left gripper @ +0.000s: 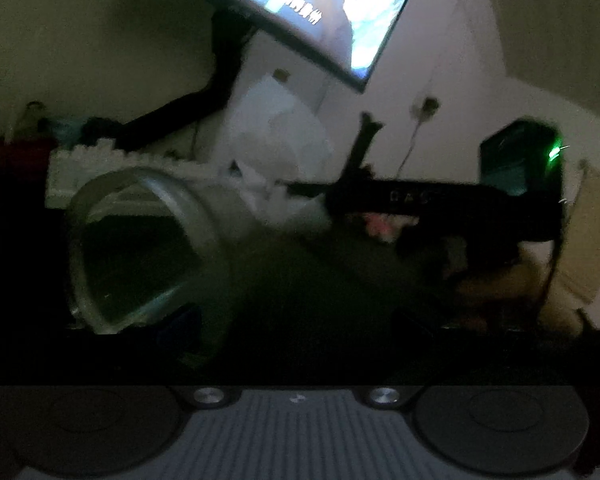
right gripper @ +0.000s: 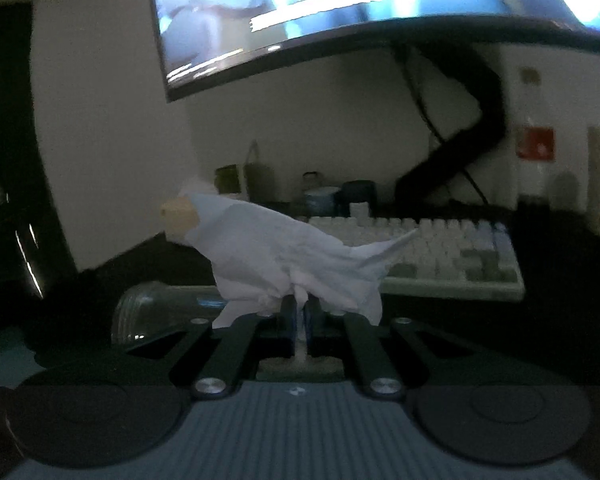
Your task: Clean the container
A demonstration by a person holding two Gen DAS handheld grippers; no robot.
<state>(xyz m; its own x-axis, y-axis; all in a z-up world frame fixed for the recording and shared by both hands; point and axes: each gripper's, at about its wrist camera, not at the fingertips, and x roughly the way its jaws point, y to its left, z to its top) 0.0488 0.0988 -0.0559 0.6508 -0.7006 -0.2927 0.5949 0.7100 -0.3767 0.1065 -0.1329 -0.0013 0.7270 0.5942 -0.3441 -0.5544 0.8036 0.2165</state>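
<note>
A clear glass container [left gripper: 140, 248] lies tilted on its side at the left of the left wrist view, its open mouth turned toward the camera. It seems held by my left gripper, whose fingers are lost in the dark. My right gripper [right gripper: 300, 316] is shut on a crumpled white tissue [right gripper: 296, 256] that fans out above its fingertips. In the left wrist view the right gripper [left gripper: 420, 208] reaches in from the right with the tissue [left gripper: 260, 192] near the container's rim. The container's rounded end [right gripper: 152, 312] shows low left in the right wrist view.
The room is dim. A lit monitor [right gripper: 380, 8] hangs above the desk on a black arm [right gripper: 460, 148]. A white keyboard [right gripper: 432, 256] lies behind the tissue. Jars and cups [right gripper: 320, 196] stand at the back by the wall. A black device with a green light [left gripper: 540, 160] stands right.
</note>
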